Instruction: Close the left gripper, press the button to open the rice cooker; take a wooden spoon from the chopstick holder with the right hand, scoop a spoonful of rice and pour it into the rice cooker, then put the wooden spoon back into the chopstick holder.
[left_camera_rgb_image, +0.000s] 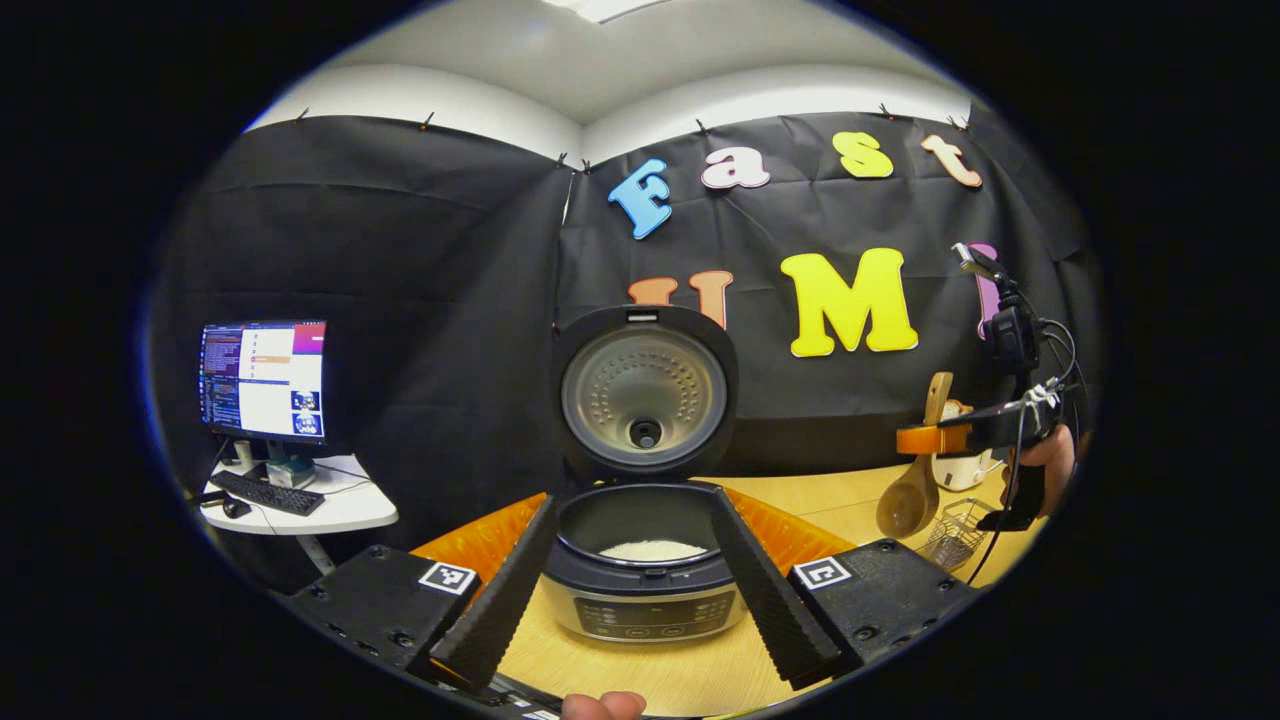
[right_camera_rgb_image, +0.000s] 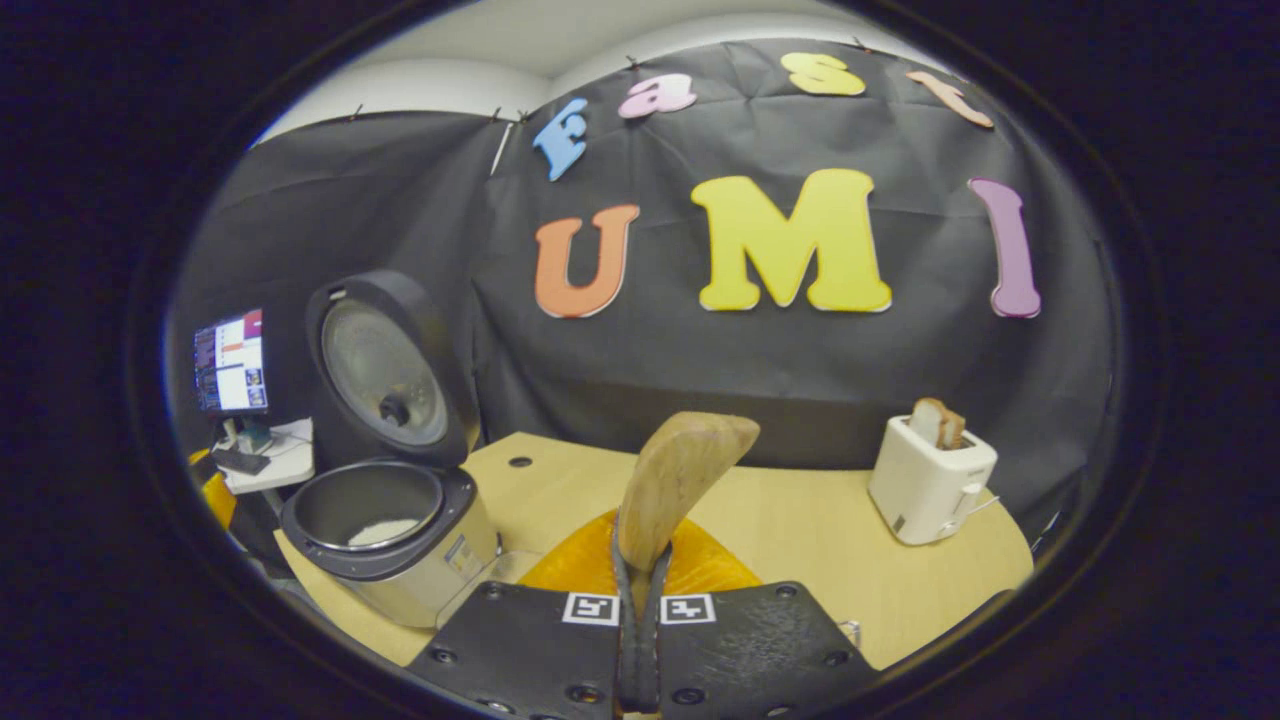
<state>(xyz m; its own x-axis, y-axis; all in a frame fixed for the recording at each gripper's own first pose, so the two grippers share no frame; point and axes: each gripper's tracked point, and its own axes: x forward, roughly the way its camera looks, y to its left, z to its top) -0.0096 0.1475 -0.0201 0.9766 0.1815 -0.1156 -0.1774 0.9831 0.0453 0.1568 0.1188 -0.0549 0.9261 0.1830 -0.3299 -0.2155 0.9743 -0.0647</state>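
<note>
In the right gripper view the right gripper, at bottom centre, is clenched on the wooden spoon, both fingers pressing its handle. In the left gripper view the left gripper is spread wide at the bottom, framing the rice cooker, whose lid stands upright; white rice lies inside. Around them: a pale wooden table, a toaster lower right, a monitor on a side desk at left; no legible writing
</note>
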